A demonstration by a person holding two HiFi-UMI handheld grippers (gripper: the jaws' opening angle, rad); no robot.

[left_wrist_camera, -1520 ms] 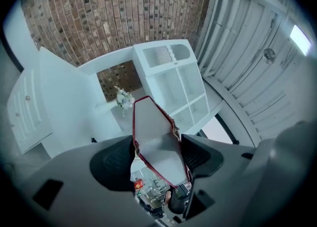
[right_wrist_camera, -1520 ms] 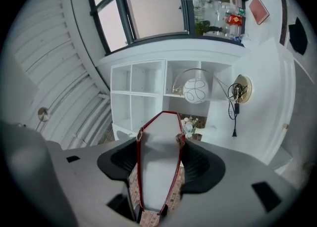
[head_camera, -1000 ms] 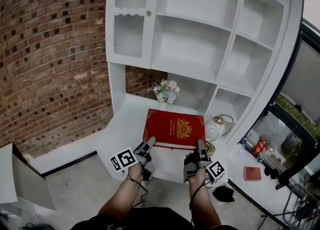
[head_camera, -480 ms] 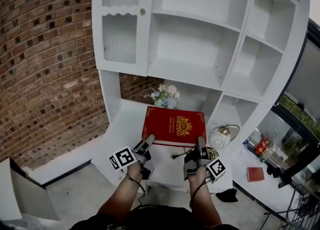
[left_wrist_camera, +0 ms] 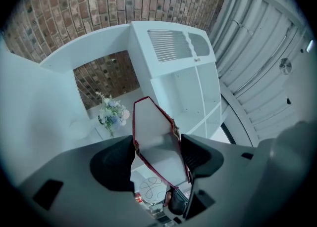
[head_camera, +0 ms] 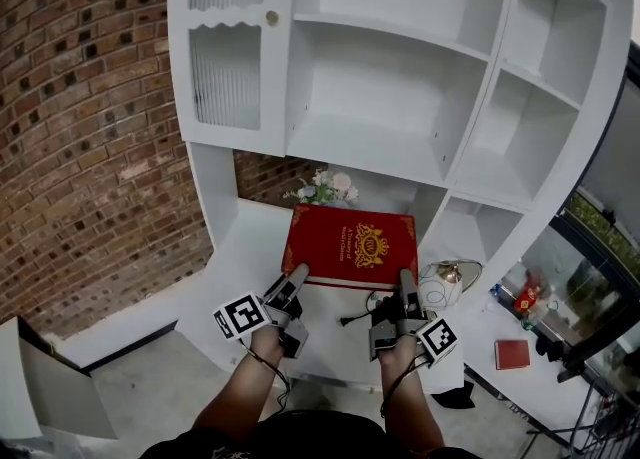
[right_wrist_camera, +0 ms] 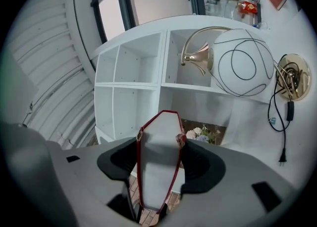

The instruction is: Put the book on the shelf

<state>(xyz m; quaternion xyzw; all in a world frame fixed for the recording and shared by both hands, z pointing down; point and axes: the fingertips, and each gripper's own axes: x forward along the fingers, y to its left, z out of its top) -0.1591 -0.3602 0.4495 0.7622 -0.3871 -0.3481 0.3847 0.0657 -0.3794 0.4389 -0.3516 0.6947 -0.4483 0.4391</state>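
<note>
A large red hardback book [head_camera: 350, 244] with a gold crest on its cover is held nearly flat, cover up, apparently lifted clear of the white bench [head_camera: 250, 247] and just in front of a tall white shelf unit [head_camera: 370, 142] whose open compartments lie at 12 o'clock. The left hand-held gripper [head_camera: 296, 277] pinches the book's near edge at 7 o'clock, and the right hand-held gripper [head_camera: 406, 282] pinches the same edge at 5 o'clock. Each has its jaws set wide across the full thickness, against the front and back covers. A small bunch of flowers [head_camera: 325, 187] stands beyond the book at 12 o'clock; a wire-globe lamp [head_camera: 450, 273] sits at 4 o'clock. The book looks thick, stiff and probably heavy, with smooth covers that could slip. Held only along the near edge, its far end will likely want to droop, so both grips matter.
</note>
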